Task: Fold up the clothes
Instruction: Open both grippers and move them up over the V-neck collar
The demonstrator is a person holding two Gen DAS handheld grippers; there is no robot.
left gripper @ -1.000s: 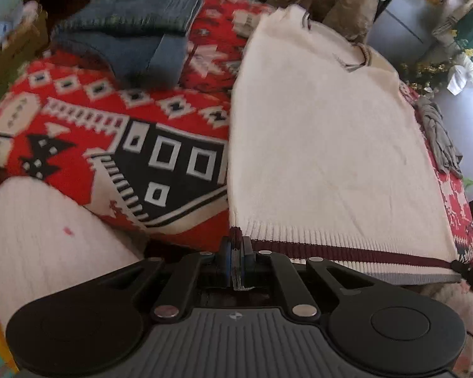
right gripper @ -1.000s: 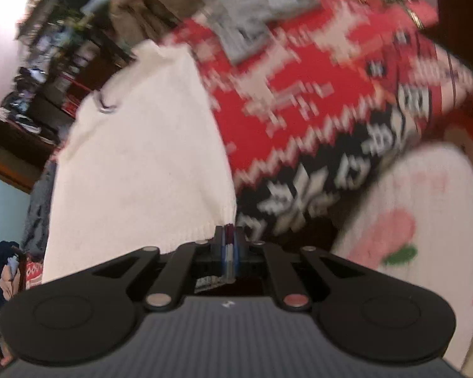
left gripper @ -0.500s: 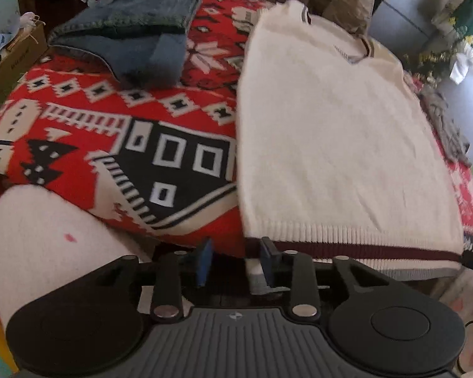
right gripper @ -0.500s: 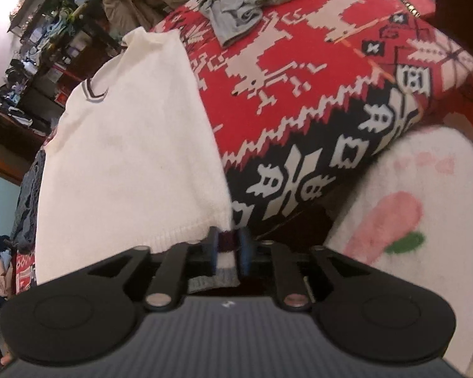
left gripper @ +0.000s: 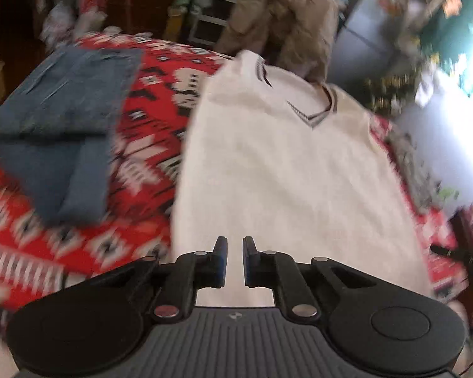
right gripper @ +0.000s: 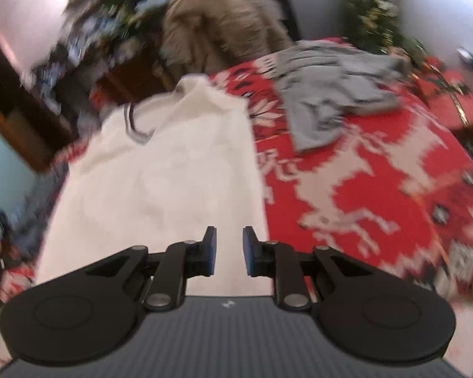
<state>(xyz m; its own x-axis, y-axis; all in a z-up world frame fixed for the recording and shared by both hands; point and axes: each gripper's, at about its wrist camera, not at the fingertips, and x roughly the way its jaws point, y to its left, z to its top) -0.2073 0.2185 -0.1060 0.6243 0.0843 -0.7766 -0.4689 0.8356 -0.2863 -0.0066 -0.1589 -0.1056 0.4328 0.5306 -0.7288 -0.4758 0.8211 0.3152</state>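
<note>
Now both tongs, left (left gripper: 235,247) and right (right gripper: 229,237), are off the hem, jaws just narrowing to a small empty gap above the white sweater (left gripper: 283,173), which lies flat on the red blanket (left gripper: 151,170), so the fold needs a regrip.

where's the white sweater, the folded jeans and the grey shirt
white sweater (left gripper: 293,170), left wrist view, middle of its front
folded jeans (left gripper: 63,119), left wrist view, top layer
grey shirt (right gripper: 334,94), right wrist view, crumpled middle
</note>
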